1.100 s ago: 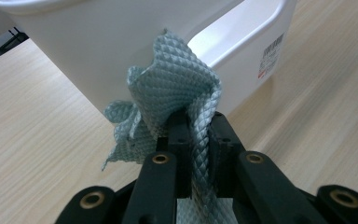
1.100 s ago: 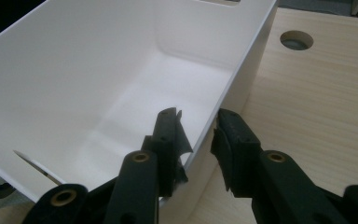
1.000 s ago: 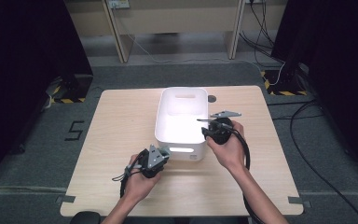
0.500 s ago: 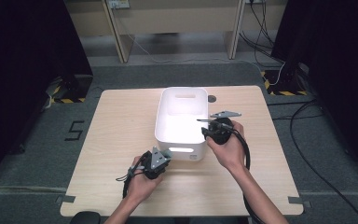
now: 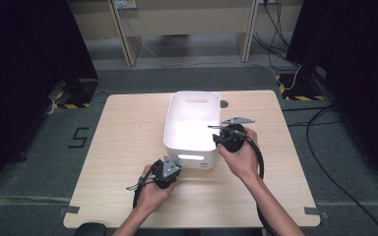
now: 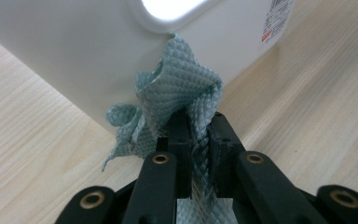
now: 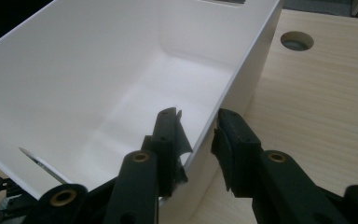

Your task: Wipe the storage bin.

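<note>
Looking at the light wooden bench point(image 5: 128, 147): the white rectangular plastic bin point(image 5: 193, 125) sits mid-bench. My right claw point(image 7: 198, 140) straddles the bin's right wall, jaws parted, gripping nothing. My left claw point(image 6: 196, 140) is clamped on a crumpled pale-green waffle-textured cloth point(image 6: 177, 100), pressed against the bin's near outer wall.

The high view looks forward and down from above the near side of the white bin point(image 5: 193, 129), taking in the whole table point(image 5: 128, 142). The left gripper view sits low and very close to the bin's near outer wall point(image 6: 74, 56). The right gripper view looks across its right rim point(image 7: 242, 70) into the inside
</note>
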Motion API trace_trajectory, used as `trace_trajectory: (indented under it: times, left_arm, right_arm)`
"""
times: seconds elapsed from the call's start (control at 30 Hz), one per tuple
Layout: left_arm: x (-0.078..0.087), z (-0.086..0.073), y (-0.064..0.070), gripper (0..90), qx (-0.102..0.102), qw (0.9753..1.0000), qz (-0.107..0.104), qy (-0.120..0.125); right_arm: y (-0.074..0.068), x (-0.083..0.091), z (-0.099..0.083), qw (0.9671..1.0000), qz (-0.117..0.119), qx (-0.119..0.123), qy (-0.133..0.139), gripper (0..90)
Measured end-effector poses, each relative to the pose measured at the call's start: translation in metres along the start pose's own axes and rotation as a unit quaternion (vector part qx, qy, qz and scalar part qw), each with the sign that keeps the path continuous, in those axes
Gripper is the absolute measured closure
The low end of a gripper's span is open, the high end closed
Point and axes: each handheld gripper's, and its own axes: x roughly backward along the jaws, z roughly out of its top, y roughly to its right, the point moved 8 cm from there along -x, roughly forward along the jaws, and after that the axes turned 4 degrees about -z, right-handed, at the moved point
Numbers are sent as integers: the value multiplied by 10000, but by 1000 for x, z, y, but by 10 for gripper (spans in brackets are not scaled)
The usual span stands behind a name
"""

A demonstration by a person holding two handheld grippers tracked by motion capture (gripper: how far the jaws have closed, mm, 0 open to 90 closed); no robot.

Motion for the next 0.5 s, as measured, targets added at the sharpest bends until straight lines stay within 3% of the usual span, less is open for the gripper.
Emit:
trace_trajectory:
  times: [0.37,0.5]
  left_arm:
    - [-10,4,10,818,-16,10000,-88,-12]
    - [-8,6,11,818,50,9999,-96,107]
  right_arm:
    - [0,0,0,10000,-27,6,-8,699]
    - [1,0,0,10000,-43,3,-20,700]
